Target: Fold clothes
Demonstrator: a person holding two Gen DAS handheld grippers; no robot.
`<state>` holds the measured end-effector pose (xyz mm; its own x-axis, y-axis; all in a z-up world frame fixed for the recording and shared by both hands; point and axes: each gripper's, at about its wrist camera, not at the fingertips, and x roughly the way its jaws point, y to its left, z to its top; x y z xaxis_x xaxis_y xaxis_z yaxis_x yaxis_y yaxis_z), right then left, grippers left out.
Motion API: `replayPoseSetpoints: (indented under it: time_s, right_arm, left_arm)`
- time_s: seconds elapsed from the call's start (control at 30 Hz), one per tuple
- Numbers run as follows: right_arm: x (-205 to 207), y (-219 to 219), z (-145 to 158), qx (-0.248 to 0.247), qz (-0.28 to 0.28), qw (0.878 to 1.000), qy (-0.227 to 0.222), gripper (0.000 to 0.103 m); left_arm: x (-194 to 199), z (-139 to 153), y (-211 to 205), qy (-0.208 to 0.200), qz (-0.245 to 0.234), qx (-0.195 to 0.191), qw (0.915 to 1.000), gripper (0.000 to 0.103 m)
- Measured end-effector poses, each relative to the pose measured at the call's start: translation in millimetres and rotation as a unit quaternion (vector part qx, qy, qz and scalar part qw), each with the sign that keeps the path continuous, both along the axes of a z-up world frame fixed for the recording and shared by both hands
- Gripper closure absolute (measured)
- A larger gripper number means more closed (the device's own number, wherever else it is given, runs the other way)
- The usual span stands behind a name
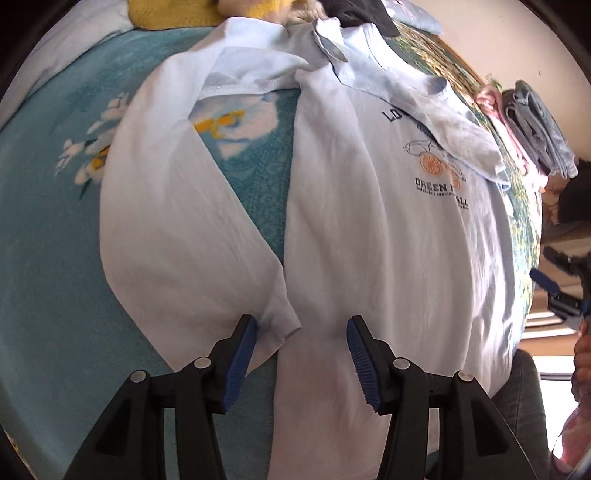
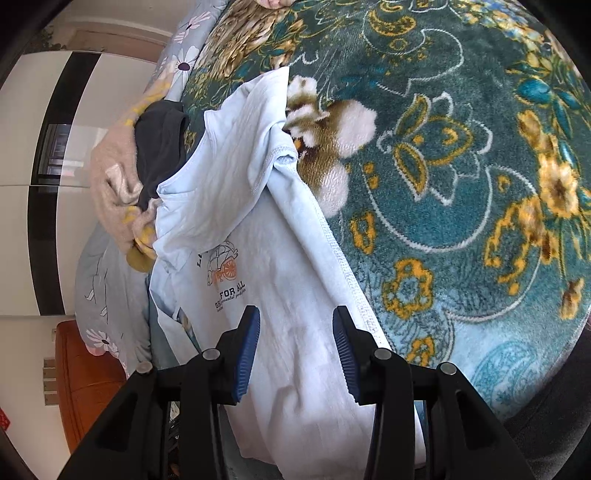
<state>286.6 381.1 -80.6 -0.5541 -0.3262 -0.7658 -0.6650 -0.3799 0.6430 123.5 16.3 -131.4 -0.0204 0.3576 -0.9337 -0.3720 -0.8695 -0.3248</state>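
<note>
A pale blue T-shirt (image 1: 399, 240) with a printed cart picture and dark lettering lies spread on a teal floral blanket (image 1: 55, 258). One side panel (image 1: 170, 229) is splayed out to the left, and a sleeve is folded over the chest print. My left gripper (image 1: 301, 328) is open just above the shirt's near hem, its pads either side of a fabric corner. My right gripper (image 2: 295, 325) is open over the shirt (image 2: 295, 295) near its stitched edge. The right gripper also shows at the far right of the left wrist view (image 1: 554, 295).
A pile of unfolded clothes, yellow, beige and black (image 1: 351, 13), lies beyond the shirt. Folded grey and pink garments (image 1: 535, 133) are stacked at the right. A beige and black garment heap (image 2: 147, 158) sits by a floral pillow. An orange cabinet (image 2: 88, 369) stands beside the bed.
</note>
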Motion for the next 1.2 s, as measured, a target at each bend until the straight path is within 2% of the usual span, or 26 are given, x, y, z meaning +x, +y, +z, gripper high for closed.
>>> replayPoseSetpoints:
  time_s: [0.03,0.1,0.17,0.23,0.3,0.37,0.47,0.53,0.57,0.63,0.73,0.9,1.0,1.2]
  right_arm:
    - [2.8,-1.0,0.6,-0.002,-0.003,1.000,0.002,0.061]
    - [8.0,-3.3,1.5,-0.006,-0.008,1.000,0.005,0.061]
    - [10.2,-8.8,-0.6,-0.015,-0.006,1.000,0.006,0.061]
    - [11.7,-14.1,-1.9,-0.016,0.002,1.000,0.006,0.061]
    - [12.6,-17.3,-3.3,-0.018,0.007,1.000,0.005,0.061]
    - [14.7,-16.1,-3.5,-0.020,0.003,1.000,0.009,0.061]
    - [17.7,-14.1,-4.2,-0.023,-0.003,1.000,0.014,0.061]
    - [20.0,-12.4,-6.0,-0.027,-0.006,0.999,0.017,0.061]
    - [20.7,-11.7,-7.4,-0.029,-0.008,0.999,0.019,0.061]
    - [22.4,-9.4,-10.4,-0.035,-0.013,0.999,0.021,0.061]
    - [25.7,-3.5,-14.1,-0.041,-0.022,0.999,0.025,0.061]
    - [32.2,7.0,-18.6,-0.048,-0.038,0.998,0.032,0.061]
    - [36.0,12.8,-22.3,-0.051,-0.045,0.997,0.033,0.061]
    - [41.4,24.3,-30.7,-0.056,-0.054,0.996,0.035,0.061]
  left_arm:
    - [-0.8,0.0,-1.4,0.001,0.007,-0.002,1.0000,0.052]
    - [-2.1,0.0,-4.6,0.004,0.020,-0.011,0.9997,0.067]
    - [-4.0,2.5,-11.8,0.001,0.035,-0.006,0.9994,0.091]
    - [-6.4,9.4,-19.5,0.003,0.046,0.001,0.9989,0.098]
    - [-10.9,28.5,-27.2,0.020,0.053,0.013,0.9983,0.099]
    - [-22.4,62.2,-37.9,0.038,0.073,0.059,0.9948,0.099]
    - [-47.9,135.8,-50.0,0.088,0.092,0.152,0.9801,0.100]
    - [-66.6,187.4,-50.1,0.128,0.084,0.199,0.9680,0.100]
    - [-75.7,211.6,-46.9,0.148,0.075,0.212,0.9631,0.100]
    - [-104.2,252.4,-36.5,0.179,0.054,0.215,0.9586,0.100]
    - [-120.6,283.1,5.7,0.191,0.012,0.232,0.9537,0.100]
    - [-122.1,281.8,108.0,0.167,-0.075,0.237,0.9542,0.099]
    - [-115.7,263.7,173.1,0.132,-0.129,0.223,0.9571,0.099]
    - [-99.7,205.4,296.8,0.067,-0.229,0.181,0.9541,0.099]
